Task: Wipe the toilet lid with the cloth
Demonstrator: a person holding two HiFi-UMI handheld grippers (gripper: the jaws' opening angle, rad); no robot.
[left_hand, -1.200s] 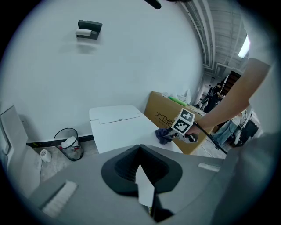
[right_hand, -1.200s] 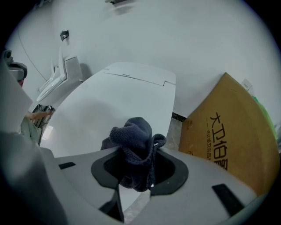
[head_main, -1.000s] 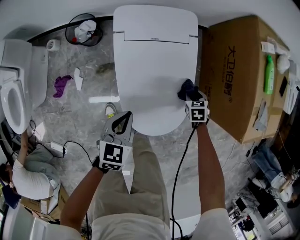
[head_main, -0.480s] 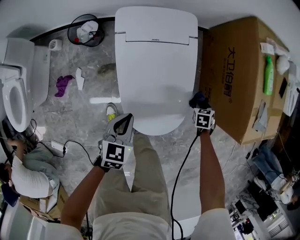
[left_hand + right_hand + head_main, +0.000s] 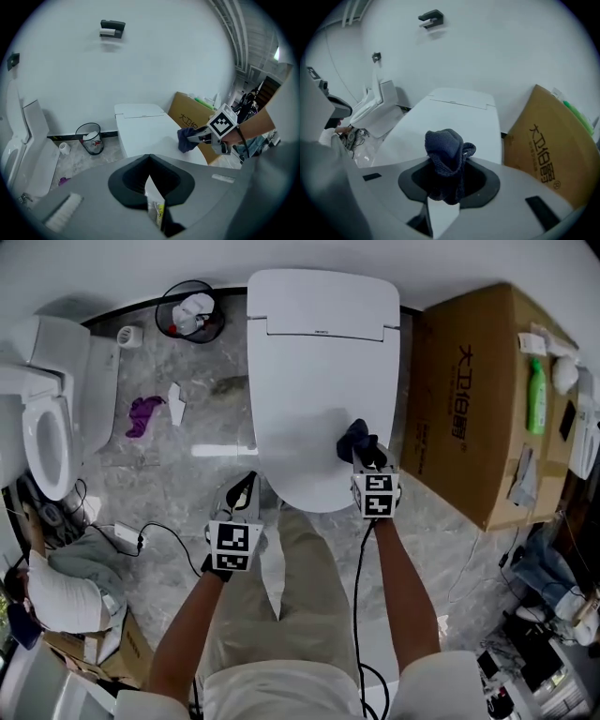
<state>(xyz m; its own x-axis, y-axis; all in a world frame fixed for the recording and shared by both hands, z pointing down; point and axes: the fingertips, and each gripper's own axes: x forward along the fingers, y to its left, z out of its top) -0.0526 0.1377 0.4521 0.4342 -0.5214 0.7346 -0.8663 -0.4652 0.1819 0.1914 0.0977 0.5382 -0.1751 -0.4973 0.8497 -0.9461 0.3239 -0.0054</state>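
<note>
The white toilet lid lies closed in the middle of the head view. My right gripper is shut on a dark blue cloth, which presses on the lid's front right part. In the right gripper view the bunched cloth fills the jaws of the right gripper, with the lid beyond it. My left gripper hangs shut and empty beside the lid's front left edge, off the lid. The left gripper view shows the left gripper closed, with the cloth ahead on the lid.
A large cardboard box stands right of the toilet, with a green bottle on it. A black waste basket, a purple rag, a second toilet and cables are on the left floor. A person crouches lower left.
My right gripper carried the cloth to the lid's right edge, then back left onto the front of the lid. The left gripper has stayed put, shut.
</note>
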